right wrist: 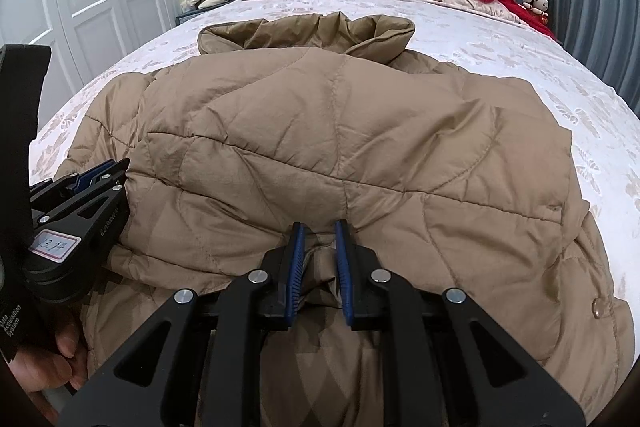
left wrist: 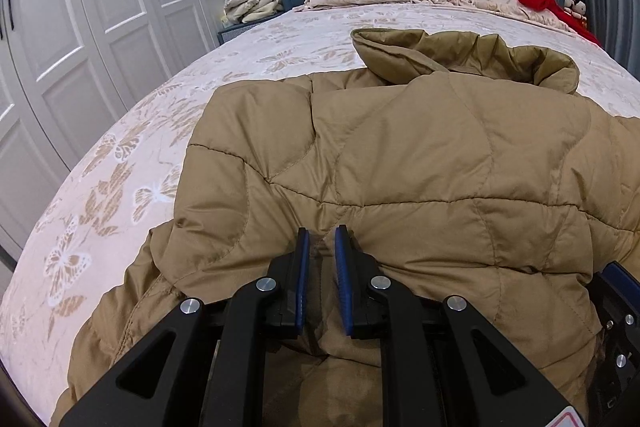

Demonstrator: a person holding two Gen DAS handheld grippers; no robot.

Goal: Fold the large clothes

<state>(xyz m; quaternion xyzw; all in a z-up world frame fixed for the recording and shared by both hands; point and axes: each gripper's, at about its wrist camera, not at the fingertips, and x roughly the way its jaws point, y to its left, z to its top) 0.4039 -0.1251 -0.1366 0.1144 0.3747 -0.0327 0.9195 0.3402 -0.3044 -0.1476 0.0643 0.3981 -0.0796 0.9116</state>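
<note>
The tan quilted coat [left wrist: 400, 155] lay on the bed [left wrist: 132, 155], its long axis running from the near edge toward the headboard, hood [left wrist: 472, 55] farthest. Both tools stood at its near hem, side by side. The left gripper [left wrist: 322, 259] and the right gripper [right wrist: 320, 251] each had the jaws almost closed, pinching a fold of coat fabric. Only the right view showed the coat's right edge and the left tool from outside.
</note>
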